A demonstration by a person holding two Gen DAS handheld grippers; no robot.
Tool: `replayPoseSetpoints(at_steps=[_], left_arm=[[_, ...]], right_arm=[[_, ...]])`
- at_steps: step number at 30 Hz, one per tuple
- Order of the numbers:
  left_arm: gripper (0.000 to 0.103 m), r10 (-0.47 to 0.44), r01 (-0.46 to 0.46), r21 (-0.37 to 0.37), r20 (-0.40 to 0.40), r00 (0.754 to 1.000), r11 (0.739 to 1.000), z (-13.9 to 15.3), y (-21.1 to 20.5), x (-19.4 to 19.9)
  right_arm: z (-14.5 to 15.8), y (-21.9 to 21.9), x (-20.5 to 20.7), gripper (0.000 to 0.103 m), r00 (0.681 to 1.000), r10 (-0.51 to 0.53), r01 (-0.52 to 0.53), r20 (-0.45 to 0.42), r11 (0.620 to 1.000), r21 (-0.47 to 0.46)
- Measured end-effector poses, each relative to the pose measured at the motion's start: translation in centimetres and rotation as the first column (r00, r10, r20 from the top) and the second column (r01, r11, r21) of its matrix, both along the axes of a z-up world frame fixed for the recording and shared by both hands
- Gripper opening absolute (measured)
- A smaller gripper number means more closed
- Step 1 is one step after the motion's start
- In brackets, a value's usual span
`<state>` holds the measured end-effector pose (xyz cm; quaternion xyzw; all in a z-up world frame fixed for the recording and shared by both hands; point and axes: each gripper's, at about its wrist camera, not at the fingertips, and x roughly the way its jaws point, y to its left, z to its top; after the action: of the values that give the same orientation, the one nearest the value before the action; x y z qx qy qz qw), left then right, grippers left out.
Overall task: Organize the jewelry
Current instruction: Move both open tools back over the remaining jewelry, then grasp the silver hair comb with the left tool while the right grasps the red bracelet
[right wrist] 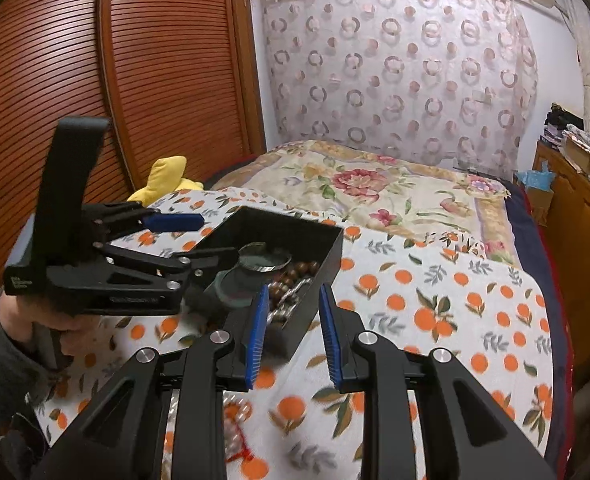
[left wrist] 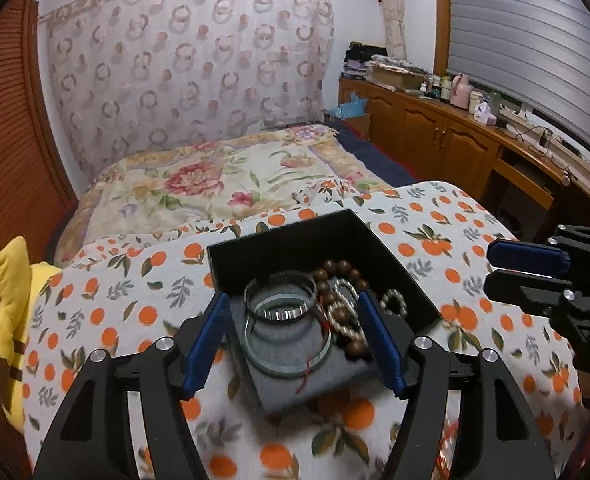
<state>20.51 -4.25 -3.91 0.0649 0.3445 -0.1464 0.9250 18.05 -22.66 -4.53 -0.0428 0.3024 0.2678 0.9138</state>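
A: Left gripper (left wrist: 295,340) is right over the box (left wrist: 279,236), fingers wide apart, one each side of the bangles (left wrist: 281,300). Nothing clamped.

B: Why so wide?

A: Prob. to straddle the whole ring stack. The bangles sit on a grey pad (left wrist: 295,376) at the box's near end. Beads (left wrist: 341,270) and a pearly strand (left wrist: 345,316) are heaped beside them, touching. All jewelry seen here is in the box.

B: And the box itself?

A: On the orange-print cloth (left wrist: 435,216), lid off, open side up, so a reach from above works. Cloth covers some raised surface at the bed's (left wrist: 223,176) foot; can't tell if it's a bench.

B: Right side?

A: Right gripper (right wrist: 291,332) hangs near the box's corner, fingers apart too, empty. Looks like it's waiting, or ready to steady the box while left lifts. That's a guess.

B: Any stray pieces?

A: Right view shows sth. pale and beady w/ red thread (right wrist: 237,420) on the cloth under the gripper. Too blurred to name.

B: Writing, logos?

A: Small pale print on the left gripper's body in the right view. Illegible. No brand on the box. Yellow plush (left wrist: 13,300) at the cloth's edge, no tag visible.
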Motion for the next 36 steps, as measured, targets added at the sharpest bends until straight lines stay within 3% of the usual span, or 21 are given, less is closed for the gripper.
replayPoseSetpoints(at_steps=[8,16,24,32,36], left_arm=[[0.065,-0.011,0.011,-0.017,0.008,1.000,1.000,-0.1,1.5,-6.1],[0.065,-0.011,0.007,-0.060,-0.056,0.998,0.998,-2.8,2.9,-10.2],[0.065,0.004,-0.013,-0.076,-0.122,0.993,0.997,-5.2,4.0,-11.5],[0.065,-0.009,-0.002,-0.073,-0.143,0.990,0.997,-5.6,3.9,-11.8],[0.058,-0.024,0.012,-0.079,-0.150,0.988,0.997,-5.7,3.6,-11.7]], right_arm=[[-1.1,-0.1,-3.6,0.028,1.000,0.011,-0.011,-0.018,1.000,0.009],[-3.3,-0.6,-5.2,0.028,0.997,0.011,-0.009,-0.078,1.000,0.020],[-5.9,0.0,-5.0,0.028,0.989,0.028,-0.033,-0.147,0.999,-0.027],[-7.5,1.3,-3.9,0.028,0.980,0.037,-0.055,-0.194,0.994,-0.090],[-7.8,1.3,-3.7,0.023,0.977,0.046,-0.062,-0.209,0.996,-0.071]])
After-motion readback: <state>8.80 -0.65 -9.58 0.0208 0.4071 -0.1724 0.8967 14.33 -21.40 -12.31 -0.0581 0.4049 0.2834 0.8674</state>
